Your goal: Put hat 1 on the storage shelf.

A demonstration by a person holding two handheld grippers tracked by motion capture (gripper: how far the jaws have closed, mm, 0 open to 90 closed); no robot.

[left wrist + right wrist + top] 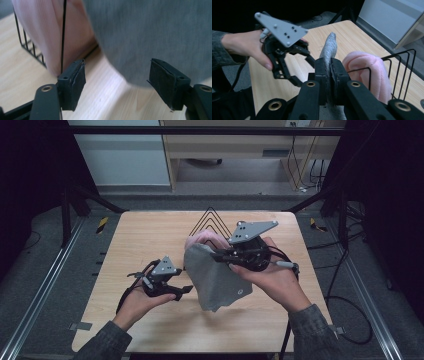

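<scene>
A grey cloth (pixel 216 279) hangs over the middle of the wooden table, and my right gripper (pixel 218 255) is shut on its upper edge. In the right gripper view the jaws pinch the grey cloth (pixel 329 48) flat between them. My left gripper (pixel 184 291) stands open just left of the cloth's lower part, with nothing between its fingers. In the left gripper view the grey cloth (pixel 150 35) hangs right in front of my open left gripper (pixel 120 85). A pink cloth (pixel 204 239) sits in a black wire rack (pixel 210 220) behind the grey one.
The wooden table (pixel 135 245) has bare surface to the left and front. The wire rack (pixel 398 67) with the pink cloth (pixel 368 72) stands at the table's far middle. Black frame posts and cables flank the table.
</scene>
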